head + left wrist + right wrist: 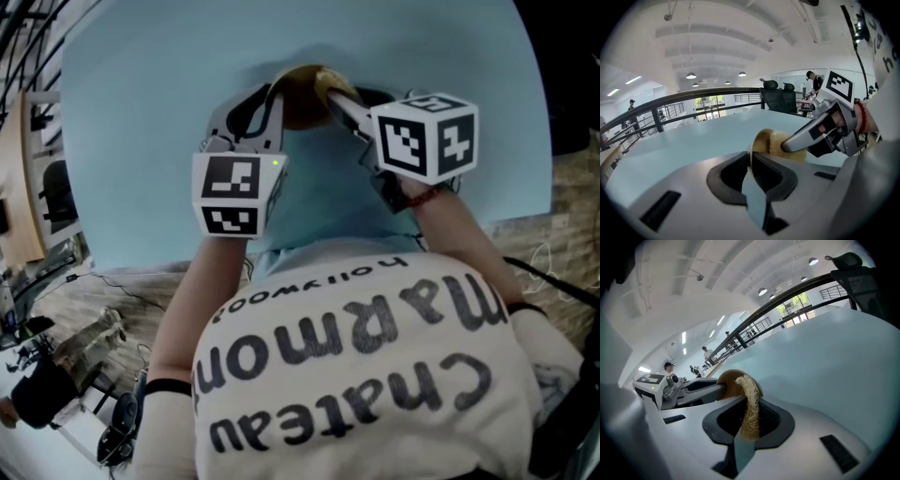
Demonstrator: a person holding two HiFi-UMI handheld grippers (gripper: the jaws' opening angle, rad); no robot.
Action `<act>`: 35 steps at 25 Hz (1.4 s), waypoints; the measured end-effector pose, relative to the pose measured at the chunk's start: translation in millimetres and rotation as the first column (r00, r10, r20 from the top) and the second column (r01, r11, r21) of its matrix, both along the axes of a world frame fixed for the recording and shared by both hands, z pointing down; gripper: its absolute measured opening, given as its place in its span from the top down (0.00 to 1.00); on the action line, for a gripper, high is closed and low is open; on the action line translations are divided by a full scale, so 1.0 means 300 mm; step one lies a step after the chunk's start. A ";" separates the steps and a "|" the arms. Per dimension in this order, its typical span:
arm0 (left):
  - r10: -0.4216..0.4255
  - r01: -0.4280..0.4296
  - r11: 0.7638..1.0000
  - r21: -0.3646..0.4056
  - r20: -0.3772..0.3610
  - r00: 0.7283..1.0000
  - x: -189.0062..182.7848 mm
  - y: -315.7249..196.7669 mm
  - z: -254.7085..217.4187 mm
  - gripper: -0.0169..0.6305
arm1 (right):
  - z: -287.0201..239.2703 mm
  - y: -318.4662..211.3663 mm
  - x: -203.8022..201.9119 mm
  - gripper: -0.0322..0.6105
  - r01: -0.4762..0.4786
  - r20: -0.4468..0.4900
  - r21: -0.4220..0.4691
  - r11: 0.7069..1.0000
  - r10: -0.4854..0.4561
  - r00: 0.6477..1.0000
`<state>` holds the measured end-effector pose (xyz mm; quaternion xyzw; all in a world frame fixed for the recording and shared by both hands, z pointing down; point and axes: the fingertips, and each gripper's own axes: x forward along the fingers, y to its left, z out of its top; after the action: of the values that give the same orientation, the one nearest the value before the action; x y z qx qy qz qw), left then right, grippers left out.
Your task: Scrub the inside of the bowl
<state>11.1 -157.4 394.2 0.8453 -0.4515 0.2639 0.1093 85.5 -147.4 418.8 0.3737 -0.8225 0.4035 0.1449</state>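
A brown wooden bowl (300, 101) is held tilted above the light-blue table (141, 112). My left gripper (277, 101) is shut on the bowl's thin rim (752, 152), which stands edge-on between its jaws. My right gripper (337, 101) is shut on a straw-coloured loofah scrubber (751, 404), whose far end lies against the inside of the bowl (727, 383). In the left gripper view the scrubber (780, 144) sits in the bowl's hollow, with the right gripper's fingers (804, 136) on it. The left gripper (691, 391) reaches the bowl from the left in the right gripper view.
The table's near edge (309, 248) runs just ahead of the person's shirt (356, 366). Cables and gear (56, 356) lie on the floor at the left. Black office chairs (780, 101) and a railing (670, 101) stand beyond the table's far side.
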 end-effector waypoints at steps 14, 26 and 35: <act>0.034 -0.034 0.999 -0.003 0.022 0.999 0.089 0.037 0.008 0.92 | -0.038 0.006 -0.001 0.85 0.006 0.053 0.082 0.997 -0.010 0.999; 0.026 -0.026 0.999 -0.020 -0.001 1.000 0.007 0.040 0.002 0.93 | -0.032 0.033 -0.178 0.85 0.114 0.089 0.064 0.991 -0.120 0.989; 0.017 -0.017 1.000 -0.015 -0.005 1.000 -0.013 0.084 -0.006 0.93 | -0.004 0.065 -0.214 0.85 0.121 0.103 0.030 0.992 -0.123 0.987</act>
<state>7.2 -132.1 392.4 0.8490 -0.4419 0.2661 0.1145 21.4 -128.1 417.4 0.3027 -0.8549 0.4034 0.1214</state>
